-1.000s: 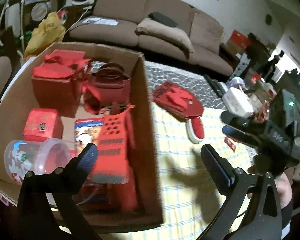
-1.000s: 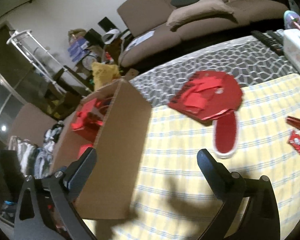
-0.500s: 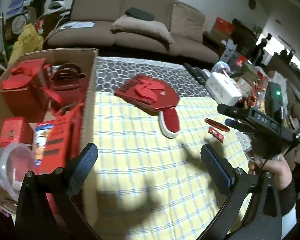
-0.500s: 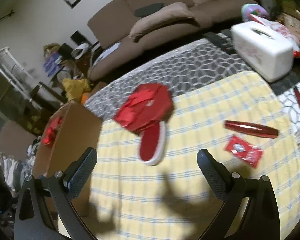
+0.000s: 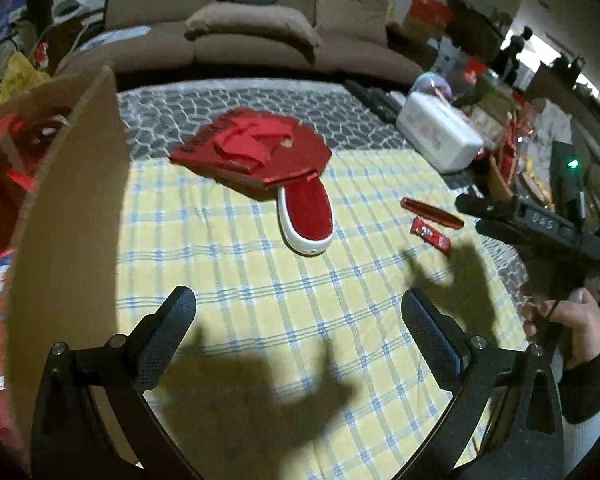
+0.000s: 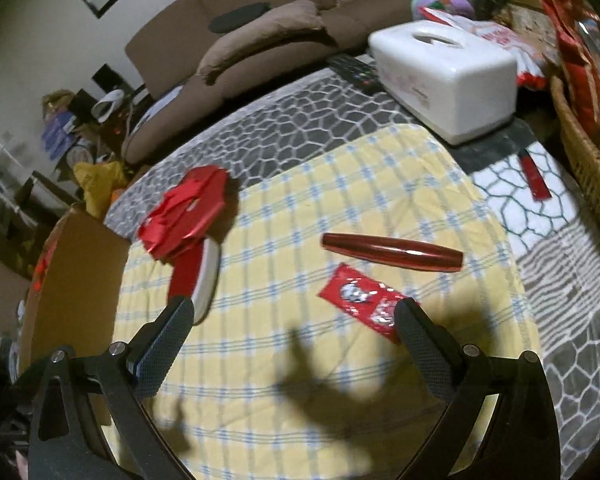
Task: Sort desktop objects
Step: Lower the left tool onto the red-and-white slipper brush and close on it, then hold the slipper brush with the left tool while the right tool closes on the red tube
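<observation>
On the yellow checked cloth lie a flat red bag, a red and white oval case, a red spindle-shaped tube and a red sachet. My left gripper hovers open and empty above the cloth, beside the cardboard box that holds red items. My right gripper is open too, low over the cloth, its right fingertip just before the sachet. In the left wrist view the right gripper shows at the right, with a hand below it.
A white tissue box and a remote sit at the table's far side on a grey patterned cloth. A wicker basket stands at the right edge. A brown sofa runs behind the table.
Both grippers have swung right, away from the box, toward the middle of the table. The right gripper now faces the tube and sachet. Both stay open and empty.
</observation>
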`<move>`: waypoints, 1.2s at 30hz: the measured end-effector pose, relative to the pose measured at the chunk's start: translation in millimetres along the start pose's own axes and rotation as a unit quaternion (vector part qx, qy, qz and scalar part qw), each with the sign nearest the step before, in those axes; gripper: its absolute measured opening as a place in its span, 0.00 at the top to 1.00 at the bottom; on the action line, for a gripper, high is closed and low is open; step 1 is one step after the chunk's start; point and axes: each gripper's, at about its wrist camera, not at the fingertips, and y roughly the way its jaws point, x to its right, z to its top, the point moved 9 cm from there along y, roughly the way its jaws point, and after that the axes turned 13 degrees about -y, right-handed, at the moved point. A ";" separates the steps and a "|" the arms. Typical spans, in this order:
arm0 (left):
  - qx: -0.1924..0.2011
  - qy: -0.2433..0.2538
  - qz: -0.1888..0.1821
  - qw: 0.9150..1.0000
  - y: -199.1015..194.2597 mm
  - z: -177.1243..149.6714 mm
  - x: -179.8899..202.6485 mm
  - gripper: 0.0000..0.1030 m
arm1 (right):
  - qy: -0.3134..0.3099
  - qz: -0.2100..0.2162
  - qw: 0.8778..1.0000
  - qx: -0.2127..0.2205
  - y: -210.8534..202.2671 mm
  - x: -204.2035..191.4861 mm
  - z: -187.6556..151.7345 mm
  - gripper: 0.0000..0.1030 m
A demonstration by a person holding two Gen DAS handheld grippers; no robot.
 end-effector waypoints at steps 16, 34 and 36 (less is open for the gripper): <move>-0.038 0.029 0.049 0.998 116.4 24.3 22.2 0.00 | 0.033 -0.033 0.999 0.008 4.3 52.9 0.6 0.02; -0.047 0.040 0.071 0.996 139.7 25.5 16.6 0.46 | 0.039 -0.014 0.999 0.005 9.7 49.5 -1.1 0.02; -0.049 0.042 0.068 0.996 133.7 19.2 15.1 0.46 | 0.036 -0.010 0.999 0.006 9.0 44.5 0.4 0.02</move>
